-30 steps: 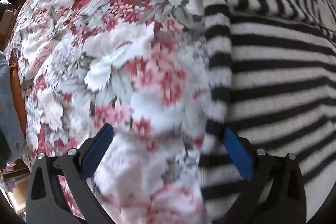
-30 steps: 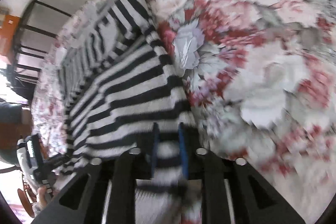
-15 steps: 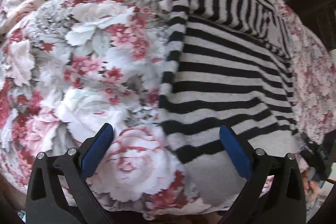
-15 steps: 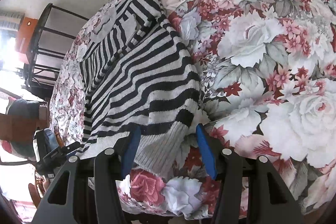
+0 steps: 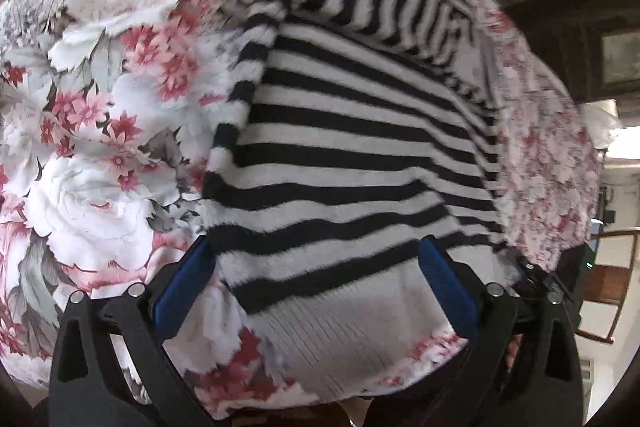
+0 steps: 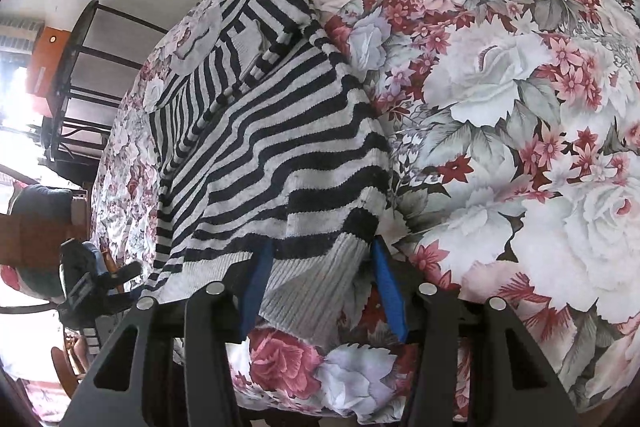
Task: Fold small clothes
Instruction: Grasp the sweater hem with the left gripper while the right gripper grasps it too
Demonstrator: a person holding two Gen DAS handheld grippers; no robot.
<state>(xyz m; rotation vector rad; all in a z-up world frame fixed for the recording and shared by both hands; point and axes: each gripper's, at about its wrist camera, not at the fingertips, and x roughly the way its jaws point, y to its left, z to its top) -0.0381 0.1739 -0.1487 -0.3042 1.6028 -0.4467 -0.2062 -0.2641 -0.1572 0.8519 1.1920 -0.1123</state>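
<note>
Black-and-white striped knit, the sweater (image 5: 352, 163) lies flat on a floral bedspread (image 5: 100, 115), its ribbed grey hem (image 6: 312, 287) nearest both cameras and a folded part at the far end. The left gripper (image 5: 320, 287) stands wide open over the hem's corner, blue pads clear of the cloth, holding nothing. The right gripper (image 6: 320, 291) is about half open and closing, its blue pads either side of the other hem corner without pressing on it.

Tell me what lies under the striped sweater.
The striped sweater lies on a floral bedspread, which shows all around it. Anything between them is covered.
</note>
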